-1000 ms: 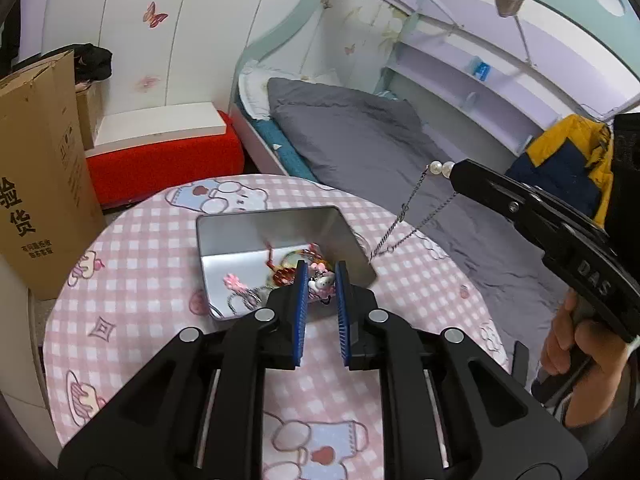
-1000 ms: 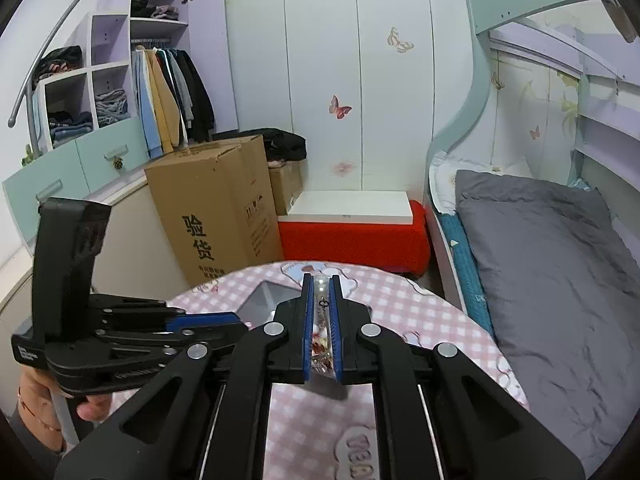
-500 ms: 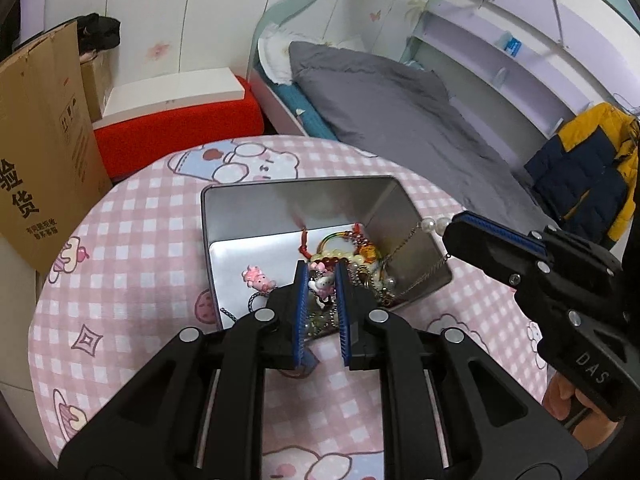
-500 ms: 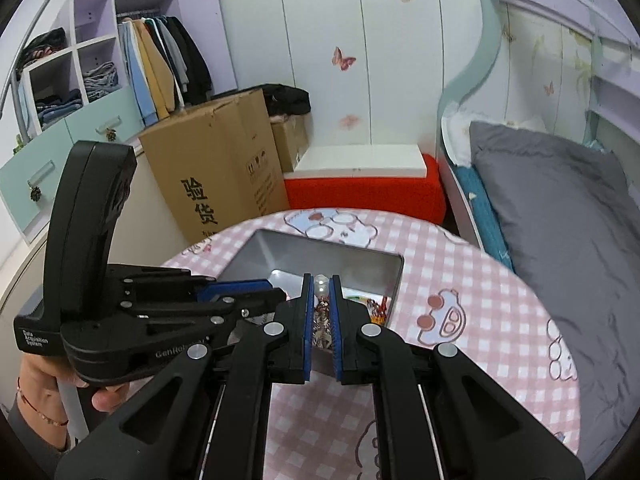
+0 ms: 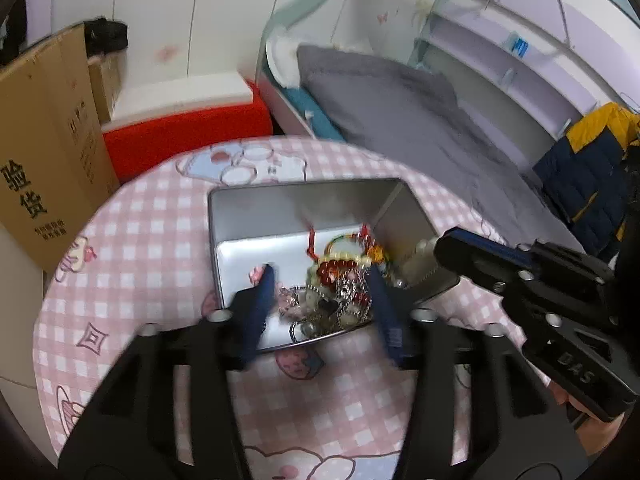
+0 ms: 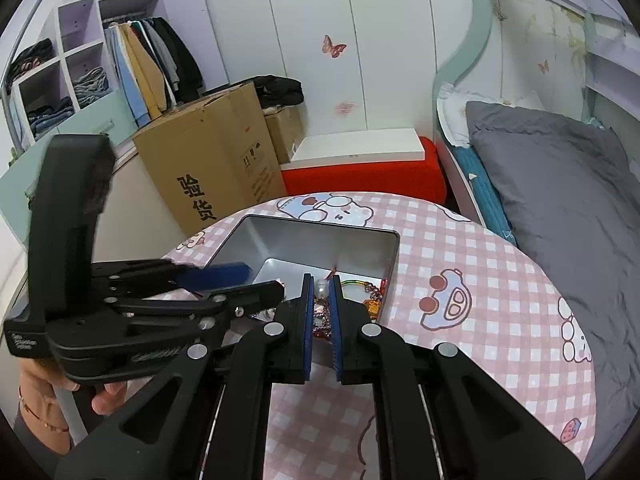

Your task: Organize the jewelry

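Two views show one silver metal tin [image 5: 256,216] on a round table with a pink checked cloth [image 5: 132,248]. From the left wrist, a tangled heap of jewelry [image 5: 340,280] lies in the tin's near right corner: red and pale beads, a green-and-yellow cord loop, silvery chain and a small dark heart. The left gripper [image 5: 320,284] hangs over that heap with its jaws opening, blue pads either side of it and pressing on nothing. Motion blur smears the pads and beads, so single pieces are hard to separate. The right gripper [image 5: 440,250] reaches in from the right, pale beads at its tip.

From the right wrist, the right gripper [image 6: 321,286] is pressed nearly together on a pearl-and-chain necklace [image 6: 321,286] above the tin [image 6: 320,240]. Its fingers hide most of the heap.
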A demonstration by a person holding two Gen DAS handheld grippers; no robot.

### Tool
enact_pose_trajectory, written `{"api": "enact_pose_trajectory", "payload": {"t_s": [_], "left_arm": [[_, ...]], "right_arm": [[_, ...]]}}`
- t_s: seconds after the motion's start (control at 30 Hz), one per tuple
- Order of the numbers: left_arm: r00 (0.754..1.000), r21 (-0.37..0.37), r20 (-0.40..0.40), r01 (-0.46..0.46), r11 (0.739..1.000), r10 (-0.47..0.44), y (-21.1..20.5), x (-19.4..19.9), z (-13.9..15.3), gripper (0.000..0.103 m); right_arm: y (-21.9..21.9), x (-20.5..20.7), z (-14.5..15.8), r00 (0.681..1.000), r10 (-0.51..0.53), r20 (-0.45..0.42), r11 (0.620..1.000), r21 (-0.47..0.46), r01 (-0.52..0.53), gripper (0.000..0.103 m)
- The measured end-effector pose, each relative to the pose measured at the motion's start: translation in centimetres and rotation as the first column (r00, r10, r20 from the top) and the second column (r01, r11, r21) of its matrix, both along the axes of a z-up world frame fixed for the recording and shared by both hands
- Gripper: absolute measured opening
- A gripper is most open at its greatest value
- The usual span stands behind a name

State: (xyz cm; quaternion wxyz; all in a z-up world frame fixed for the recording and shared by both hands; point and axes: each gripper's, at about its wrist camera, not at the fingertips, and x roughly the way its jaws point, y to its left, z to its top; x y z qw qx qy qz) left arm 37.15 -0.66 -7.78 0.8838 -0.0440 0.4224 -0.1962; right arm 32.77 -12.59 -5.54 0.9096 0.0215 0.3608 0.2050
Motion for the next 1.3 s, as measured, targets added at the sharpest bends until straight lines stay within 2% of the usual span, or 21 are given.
{"api": "enact_pose_trajectory", "payload": {"t_s": [0.27, 0.37, 0.47, 0.57, 0.83, 0.93, 1.13, 1.3], "left_arm": [[0.998, 0.025, 0.055, -0.019, 1.0, 0.017, 0.1, -1.9, 1.6, 0.053], [0.994, 0.054, 0.102, -0.044, 0.998, 0.038, 0.3, -3.4, 2.4, 0.056], [0.986, 0.081, 0.151, -0.077, 0.994, 0.065, 0.6, -5.2, 3.2, 0.06], [0.976, 0.099, 0.198, -0.112, 0.989, 0.091, 0.9, -7.2, 3.9, 0.065], [0.937, 0.173, 0.325, -0.19, 0.966, 0.126, 0.7, -13.8, 5.7, 0.079], [0.92, 0.181, 0.37, -0.209, 0.961, 0.131, 0.6, -16.9, 6.4, 0.086], [0.874, 0.156, 0.465, -0.238, 0.959, 0.142, 0.8, -23.9, 8.2, 0.091], [0.832, 0.115, 0.531, -0.262, 0.958, 0.164, 1.3, -28.7, 9.8, 0.093]], "right_arm": [[-0.8, -0.8, 1.1, 1.0, -0.024, 0.019, 0.999, 0.048, 0.023, 0.007], [-0.8, -1.7, 1.9, 0.999, -0.022, 0.035, 0.998, 0.057, 0.02, 0.007], [-0.9, -3.0, 2.9, 0.998, -0.021, 0.058, 0.998, 0.061, 0.018, 0.012], [-0.8, -4.5, 3.8, 0.996, -0.022, 0.084, 0.998, 0.055, 0.017, 0.02], [-0.7, -11.6, 6.0, 0.978, -0.054, 0.202, 0.999, 0.018, 0.052, 0.054], [-0.7, -14.4, 6.4, 0.967, -0.079, 0.243, 0.997, 0.007, 0.08, 0.063], [-0.6, -21.0, 6.6, 0.931, -0.137, 0.338, 0.989, -0.011, 0.15, 0.079], [-0.2, -26.6, 7.0, 0.893, -0.167, 0.417, 0.982, -0.013, 0.19, 0.087]]}}
